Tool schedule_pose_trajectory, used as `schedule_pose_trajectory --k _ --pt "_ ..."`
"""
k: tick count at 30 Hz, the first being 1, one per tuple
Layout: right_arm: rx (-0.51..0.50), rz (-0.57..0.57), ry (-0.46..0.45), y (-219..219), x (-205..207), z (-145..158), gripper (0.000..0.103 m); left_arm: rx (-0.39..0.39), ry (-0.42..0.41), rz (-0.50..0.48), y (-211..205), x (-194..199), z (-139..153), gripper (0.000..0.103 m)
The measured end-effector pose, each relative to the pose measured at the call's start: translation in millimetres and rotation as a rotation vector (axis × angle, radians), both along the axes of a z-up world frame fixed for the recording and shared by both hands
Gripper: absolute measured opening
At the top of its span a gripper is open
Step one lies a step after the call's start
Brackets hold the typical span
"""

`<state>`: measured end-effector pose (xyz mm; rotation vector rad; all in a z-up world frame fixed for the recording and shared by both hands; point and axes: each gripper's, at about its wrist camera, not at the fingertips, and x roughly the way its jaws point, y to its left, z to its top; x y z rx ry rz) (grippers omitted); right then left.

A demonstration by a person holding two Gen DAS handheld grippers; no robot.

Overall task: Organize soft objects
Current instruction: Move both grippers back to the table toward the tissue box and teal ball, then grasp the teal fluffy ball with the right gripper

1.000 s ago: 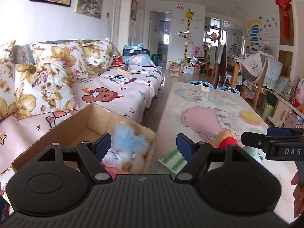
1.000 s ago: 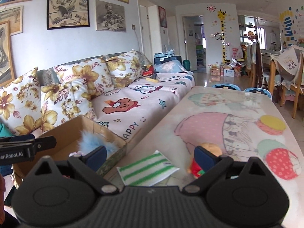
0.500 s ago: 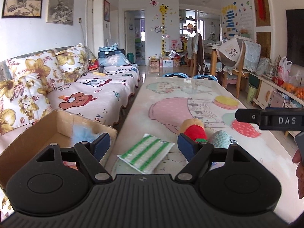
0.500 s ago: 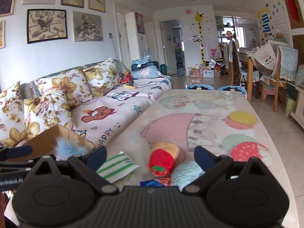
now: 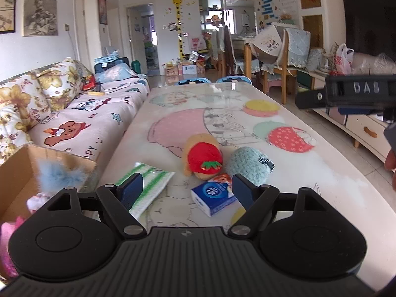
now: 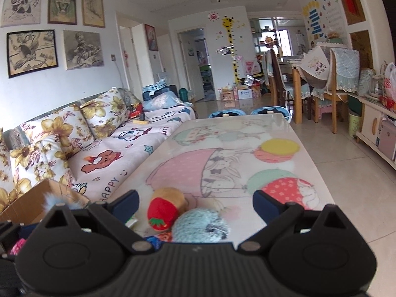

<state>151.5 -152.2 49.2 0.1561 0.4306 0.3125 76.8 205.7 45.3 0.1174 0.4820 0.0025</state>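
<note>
On the cartoon-print table (image 5: 309, 173) lie a tan plush with a red strawberry cap (image 5: 203, 158), a pale blue knitted plush (image 5: 247, 164), a green-striped cloth (image 5: 146, 183) and a blue tissue pack (image 5: 214, 198). My left gripper (image 5: 187, 189) hovers open just short of the tissue pack, gripping nothing. My right gripper (image 6: 195, 203) is open wide behind the strawberry plush (image 6: 164, 208) and knitted plush (image 6: 200, 225), touching neither. At the left a cardboard box (image 5: 14, 173) holds a fluffy blue toy (image 5: 59, 177) and pink soft toys (image 5: 7, 237).
A sofa (image 5: 81, 118) with floral cushions runs along the table's left side, with the box on it. Two blue stools (image 6: 247, 112) stand at the table's far end. Wooden chairs (image 6: 334, 94) and a low cabinet (image 5: 358, 128) line the right side.
Both views have swung right, from the cardboard box toward the table. The plush toys and the tissue pack now sit between the fingers in view. The left jaws stand a little wider.
</note>
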Motion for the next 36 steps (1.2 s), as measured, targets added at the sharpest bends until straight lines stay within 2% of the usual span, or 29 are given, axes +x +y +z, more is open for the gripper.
schedule_pose_trajectory --k 11,20,31,36 --pt "-0.019 -0.093 0.060 -23.6 29.9 -24.8 0.098 0.052 0.071 -0.103 3.9 39.1 -35.2 0.097" --pt "-0.018 -0.054 0.119 -4.1 55.5 -45.5 0.098 0.032 0.125 -0.109 16.3 73.8 -43.8 0.097" --pt "-0.022 -0.020 0.166 19.1 70.7 -58.1 0.099 0.003 0.151 -0.175 12.9 91.0 -48.3 0.098" --pt "-0.050 -0.007 0.186 29.1 80.6 -68.8 0.099 0.015 0.164 -0.193 8.9 96.1 -51.5 0.099"
